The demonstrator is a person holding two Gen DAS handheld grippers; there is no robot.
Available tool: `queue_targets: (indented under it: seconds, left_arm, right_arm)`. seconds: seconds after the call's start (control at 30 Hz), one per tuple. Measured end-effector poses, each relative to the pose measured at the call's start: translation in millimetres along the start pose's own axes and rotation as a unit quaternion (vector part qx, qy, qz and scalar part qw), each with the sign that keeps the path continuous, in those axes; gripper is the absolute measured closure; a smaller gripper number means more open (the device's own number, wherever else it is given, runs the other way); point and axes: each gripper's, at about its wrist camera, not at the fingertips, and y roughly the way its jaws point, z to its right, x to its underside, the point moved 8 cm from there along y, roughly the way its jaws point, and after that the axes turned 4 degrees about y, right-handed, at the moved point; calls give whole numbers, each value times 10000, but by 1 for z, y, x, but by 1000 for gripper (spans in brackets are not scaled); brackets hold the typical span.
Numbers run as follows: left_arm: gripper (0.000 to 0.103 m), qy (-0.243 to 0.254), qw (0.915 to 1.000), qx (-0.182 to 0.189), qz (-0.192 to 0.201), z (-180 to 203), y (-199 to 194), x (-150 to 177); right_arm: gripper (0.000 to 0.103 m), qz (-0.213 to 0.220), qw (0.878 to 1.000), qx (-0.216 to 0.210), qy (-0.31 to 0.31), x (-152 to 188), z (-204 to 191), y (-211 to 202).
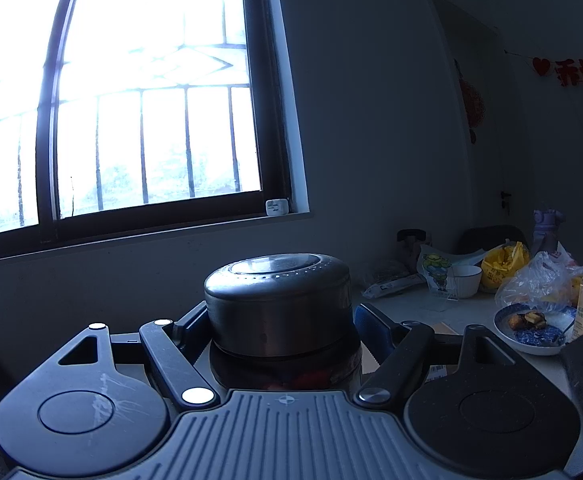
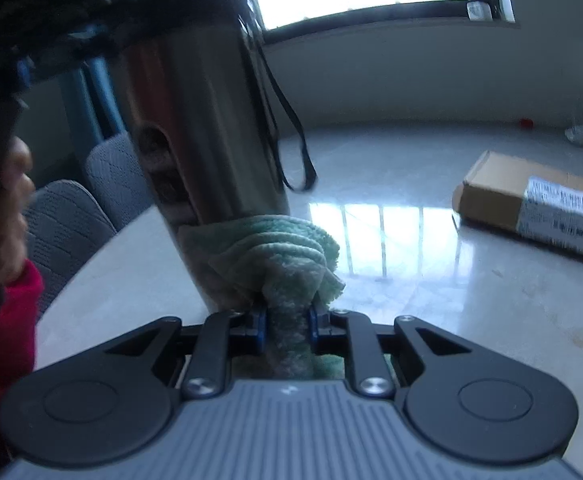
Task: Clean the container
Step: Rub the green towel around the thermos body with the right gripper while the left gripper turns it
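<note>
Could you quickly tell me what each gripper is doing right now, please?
Left gripper: closed around the steel flask, just below its lid.
Right gripper: shut on the green cloth, pressed against the flask's lower end.

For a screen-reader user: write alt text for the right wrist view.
The right gripper pinches a bunched green cloth against the lower side of a steel flask, which is held tilted above a pale glossy table. A cardboard box lies to the right.
</note>
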Motion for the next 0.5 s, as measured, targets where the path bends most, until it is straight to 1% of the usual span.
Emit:
queue_targets:
  seconds: [0.13, 0.2, 0.27, 0.33, 0.43, 0.5]
  left_arm:
    - [25, -3, 10000, -4, -4, 0, 0, 0]
    - [25, 1, 10000, -5, -5, 0, 0, 0]
    - [25, 3, 10000, 0, -5, 1, 0, 0]
    - [25, 5, 10000, 11, -4, 1, 0, 0]
    - [25, 4, 10000, 21, 0, 1, -1, 0]
    - [25, 0, 10000, 22, 1, 1, -1, 0]
  right_arm:
    - [83, 402, 9991, -59, -98, -19, -8, -17]
    - [83, 665, 9977, -117, -65, -30, -11, -28]
    - [83, 956, 9951, -221, 95, -42, -12, -40]
    - [83, 1132, 9932, -266, 83, -49, -15, -47]
    - [83, 1146, 9931, -234, -45, -53, -17, -49]
    - [83, 1071, 9938, -274, -69, -52, -15, -48]
